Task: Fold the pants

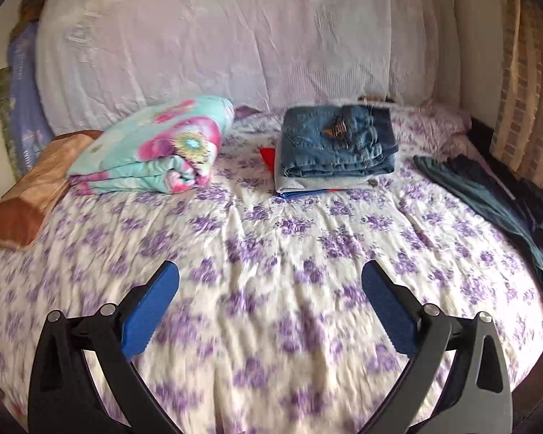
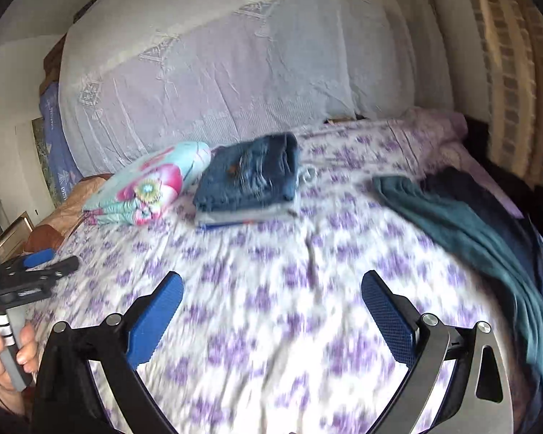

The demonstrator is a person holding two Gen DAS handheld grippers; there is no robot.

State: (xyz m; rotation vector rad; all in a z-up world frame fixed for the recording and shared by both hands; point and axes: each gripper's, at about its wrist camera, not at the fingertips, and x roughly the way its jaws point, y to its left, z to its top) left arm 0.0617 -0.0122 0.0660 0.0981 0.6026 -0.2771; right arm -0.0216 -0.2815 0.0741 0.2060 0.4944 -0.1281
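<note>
Now: both tongs empty, next pants at bed's right edge

Left tongs [image 1: 270, 282] wide, holding nothing, above the bed [image 1: 271, 253]. Right tongs [image 2: 271, 293] likewise wide and empty. Left hand [image 2: 7, 354] grips its handle at the right view's edge.

Folded jeans [image 1: 338, 144] sit on 1 stack with grey and blue layers under them: stiff denim, thick seams, squared edges. Unfolded teal pants [image 2: 463, 224] lie stretched along the bed's right side, a darker garment [image 2: 488, 195] just beside them. Teal cloth looks soft, limp, light; likely to sag and slide on the sheet. Best hold, I judge: waistband corners at the far end, 1 per tongs. Floral quilt [image 1: 155, 152] rolled at left, puffy.
</note>
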